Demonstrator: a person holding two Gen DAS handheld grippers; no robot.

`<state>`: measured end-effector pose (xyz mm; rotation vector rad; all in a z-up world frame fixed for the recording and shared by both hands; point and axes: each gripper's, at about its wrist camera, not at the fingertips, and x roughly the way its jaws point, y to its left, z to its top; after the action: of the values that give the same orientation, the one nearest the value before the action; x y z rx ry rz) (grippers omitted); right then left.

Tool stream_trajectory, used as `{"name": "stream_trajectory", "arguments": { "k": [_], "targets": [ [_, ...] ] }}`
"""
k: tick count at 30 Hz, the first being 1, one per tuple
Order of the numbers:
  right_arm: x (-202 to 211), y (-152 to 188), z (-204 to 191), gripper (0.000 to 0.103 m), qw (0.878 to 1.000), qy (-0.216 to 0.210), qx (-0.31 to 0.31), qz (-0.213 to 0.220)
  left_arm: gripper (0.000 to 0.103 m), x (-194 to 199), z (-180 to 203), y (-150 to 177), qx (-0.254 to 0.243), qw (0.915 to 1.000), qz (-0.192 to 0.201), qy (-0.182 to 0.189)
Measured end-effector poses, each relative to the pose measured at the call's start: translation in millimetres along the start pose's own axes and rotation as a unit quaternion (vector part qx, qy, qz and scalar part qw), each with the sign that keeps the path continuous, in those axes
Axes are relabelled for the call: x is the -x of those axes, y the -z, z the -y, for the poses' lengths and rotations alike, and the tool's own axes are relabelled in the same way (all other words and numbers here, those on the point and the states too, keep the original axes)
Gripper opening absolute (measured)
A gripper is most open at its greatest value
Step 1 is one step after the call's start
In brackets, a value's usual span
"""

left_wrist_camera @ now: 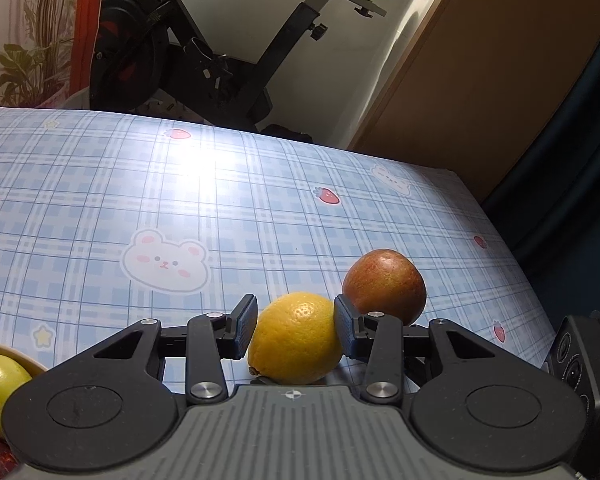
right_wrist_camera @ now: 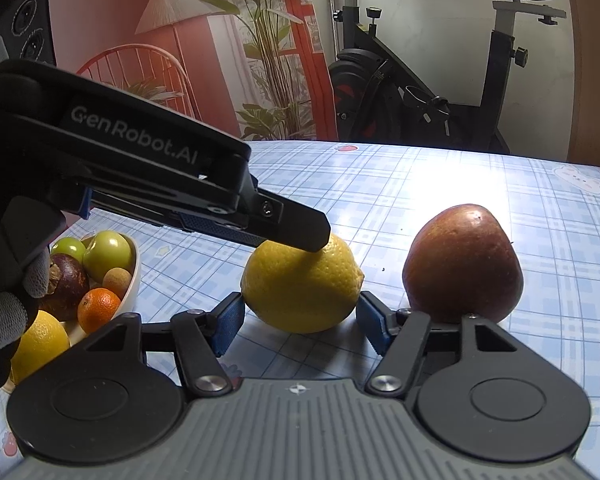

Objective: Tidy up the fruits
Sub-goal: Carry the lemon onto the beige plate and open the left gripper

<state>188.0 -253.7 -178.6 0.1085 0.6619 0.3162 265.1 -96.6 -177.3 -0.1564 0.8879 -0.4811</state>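
A yellow lemon [left_wrist_camera: 296, 338] lies on the checked tablecloth, and also shows in the right wrist view [right_wrist_camera: 302, 288]. My left gripper [left_wrist_camera: 296, 328] is closed around it, with both pads against its sides; in the right wrist view this gripper [right_wrist_camera: 300, 236] reaches in from the left over the lemon. My right gripper [right_wrist_camera: 300, 320] is open, its blue pads either side of the lemon's near face with small gaps. A red apple [right_wrist_camera: 462, 264] stands to the right of the lemon, and shows behind it in the left wrist view [left_wrist_camera: 384, 286].
A cream bowl [right_wrist_camera: 134, 276] at the left holds green fruits, a mangosteen, a small orange and another lemon; it shows at the lower left in the left wrist view [left_wrist_camera: 24, 360]. An exercise bike [right_wrist_camera: 420, 92] stands beyond the table's far edge. The table's right edge [left_wrist_camera: 512, 248] is near the apple.
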Motion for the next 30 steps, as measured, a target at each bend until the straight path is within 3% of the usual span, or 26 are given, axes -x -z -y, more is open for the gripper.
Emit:
{"name": "stream_trajectory", "arguments": {
  "k": [14,30],
  "targets": [
    [9.2,5.5,-0.5,0.064,1.0,-0.009,0.002,0.006,0.044,6.5,9.3,6.8,-0.024,0.9997,-0.006,-0.005],
    [42.7,28.0,-16.0,0.064,0.998,-0.025,0.033,0.043,0.044,39.4,30.3,36.6,-0.05,0.9983,0.025,-0.015]
  ]
}}
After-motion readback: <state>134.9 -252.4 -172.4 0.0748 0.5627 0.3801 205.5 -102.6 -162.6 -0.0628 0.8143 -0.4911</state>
